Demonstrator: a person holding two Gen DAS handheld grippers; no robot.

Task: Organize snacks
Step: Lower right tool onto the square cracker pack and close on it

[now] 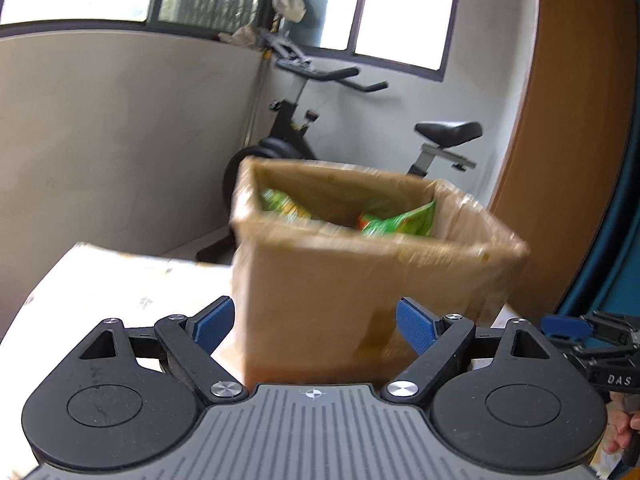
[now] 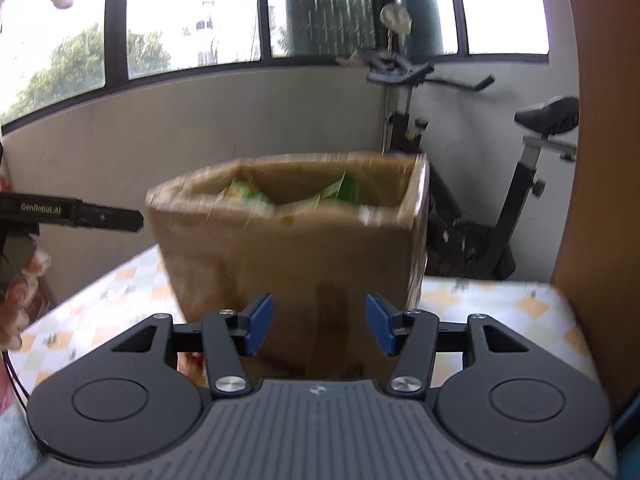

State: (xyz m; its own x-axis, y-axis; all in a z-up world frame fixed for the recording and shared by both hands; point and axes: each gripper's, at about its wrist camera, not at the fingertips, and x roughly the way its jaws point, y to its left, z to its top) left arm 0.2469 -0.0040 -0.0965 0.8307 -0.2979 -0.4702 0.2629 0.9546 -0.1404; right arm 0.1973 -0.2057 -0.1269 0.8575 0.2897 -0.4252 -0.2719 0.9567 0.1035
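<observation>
With both the left tool (image 1: 314, 326) and right tool (image 2: 320, 324) gaping empty near the tall cardboard box (image 1: 360, 280) of snack packets (image 1: 400, 222), a careless nudge could topple it off the table (image 2: 500, 304) toward its far edge.

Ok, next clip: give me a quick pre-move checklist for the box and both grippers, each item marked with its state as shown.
1. Cardboard box upright on the table: ok.
2. Box top open: ok.
3. Green snack packets inside the box: ok.
4. Left gripper jaws open, nothing held: ok.
5. Right gripper jaws open, nothing held: ok.
6. More snacks left outside the box: cannot tell; both views are blurred and mostly filled by the box.
</observation>
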